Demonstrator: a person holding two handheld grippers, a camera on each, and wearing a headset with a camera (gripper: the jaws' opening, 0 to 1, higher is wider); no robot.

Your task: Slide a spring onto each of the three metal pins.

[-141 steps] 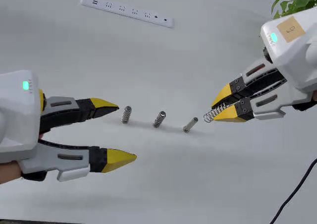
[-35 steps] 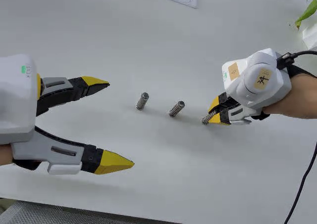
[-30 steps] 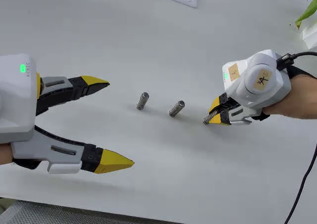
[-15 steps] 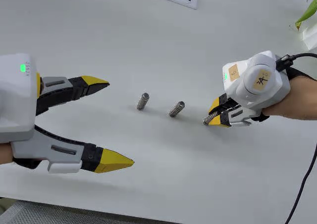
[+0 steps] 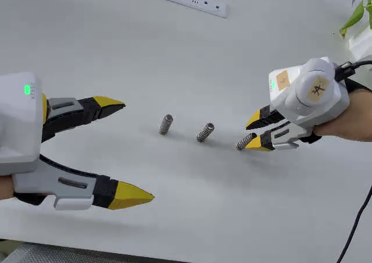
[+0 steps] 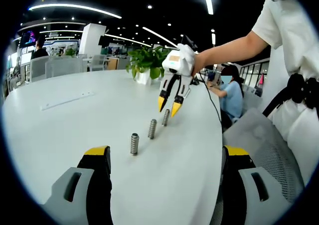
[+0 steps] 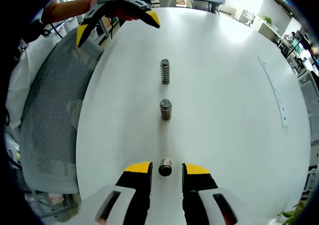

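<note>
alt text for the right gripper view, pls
The right gripper, jaws open, straddles the nearest pin, which carries a spring, on a white table. Beyond it, in a line, stand the middle pin and far pin, both also sprung, then the open left gripper.

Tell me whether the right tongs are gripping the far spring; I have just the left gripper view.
Observer: No. In the right gripper view the right tongs are open, and the third spring stands between the yellow tips with a gap on each side.
Operator: Confirm it sits like the others.
Observer: In the head view it stands from the table with coils along its visible length, like the middle spring and the first spring.
</note>
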